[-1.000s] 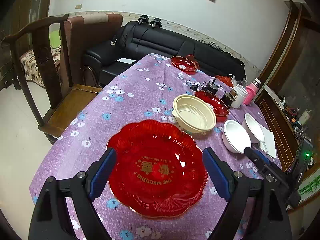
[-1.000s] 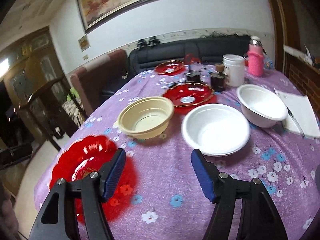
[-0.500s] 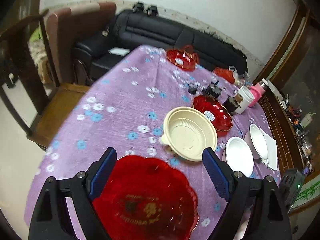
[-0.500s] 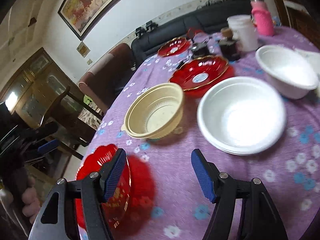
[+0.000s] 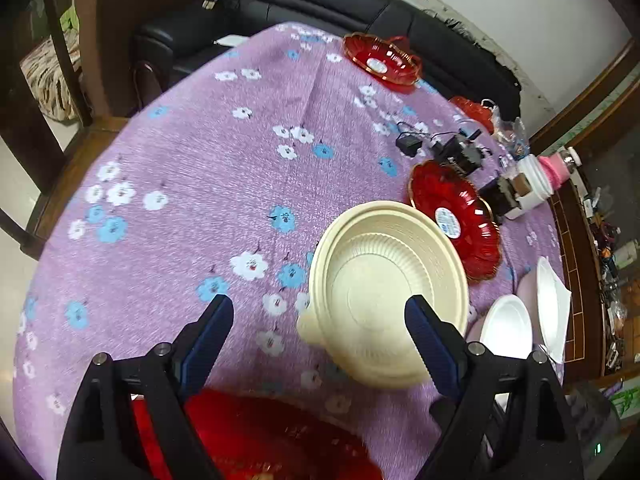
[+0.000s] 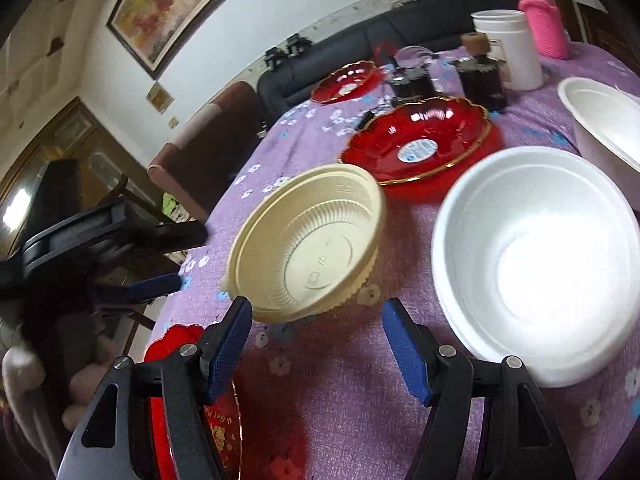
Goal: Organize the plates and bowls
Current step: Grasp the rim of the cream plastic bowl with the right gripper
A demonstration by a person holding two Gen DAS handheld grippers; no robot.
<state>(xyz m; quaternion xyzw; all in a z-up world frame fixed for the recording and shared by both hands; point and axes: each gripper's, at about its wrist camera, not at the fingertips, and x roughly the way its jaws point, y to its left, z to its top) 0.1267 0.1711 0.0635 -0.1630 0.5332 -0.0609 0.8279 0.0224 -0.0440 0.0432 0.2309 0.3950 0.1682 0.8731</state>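
Cream bowl [image 5: 386,300] upright on bench [image 5: 200,184], dead ahead of both grippers. Left gripper [image 5: 319,322]: jaws wide, empty, right one overlapping the rim. Right gripper [image 6: 316,326]: jaws open, empty, just short of the rim. Left likely nearer.

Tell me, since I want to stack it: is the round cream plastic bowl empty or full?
Empty. The round cream plastic bowl shows its bare ribbed wall and flat bottom in both views, with nothing inside.
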